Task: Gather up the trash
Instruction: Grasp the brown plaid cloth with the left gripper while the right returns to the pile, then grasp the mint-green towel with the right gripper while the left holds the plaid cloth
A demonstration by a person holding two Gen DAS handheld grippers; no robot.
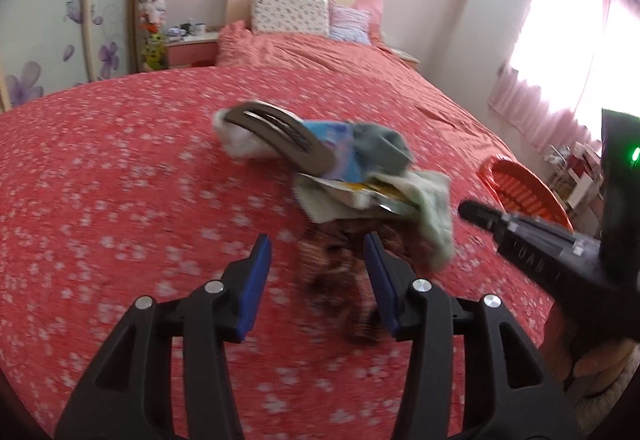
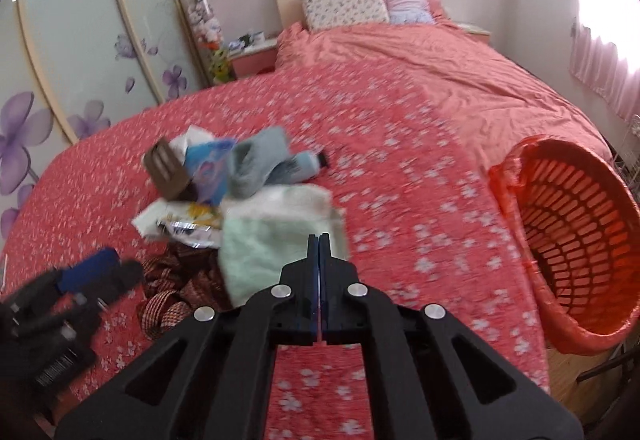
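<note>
The left gripper (image 1: 318,240) hung with its blue-padded jaws apart above the near end of a heap on the bed (image 1: 120,168), its pads either side of a brown patterned cloth (image 1: 340,268) but not pressing on it. The right gripper (image 2: 319,238) had its jaws fully closed, pad against pad, with nothing between them; its tips were over the edge of a pale green towel (image 2: 276,240), though whether they touched it could not be told. In the left wrist view the right gripper's closed tip (image 1: 472,212) came in from the right, just beside the towel (image 1: 432,212). The trash lay mixed into that heap in the middle of the red flowered cover: a crumpled snack wrapper (image 2: 188,224) with yellow print and a foil inside, tucked under the towel's far edge, a blue printed packet (image 2: 208,168) behind it, and white crumpled paper (image 1: 240,140) at the far left end. A brown slotted piece (image 1: 280,138) leaned across the packet, and a grey sock (image 2: 256,164) lay beside it, with a light blue bottle (image 2: 300,164) just beyond. An orange slatted basket (image 2: 580,240) lined with an orange bag stood tilted off the bed's right edge, well apart from the heap. Two pillows (image 2: 344,6) rested against the headboard at the far end.
</note>
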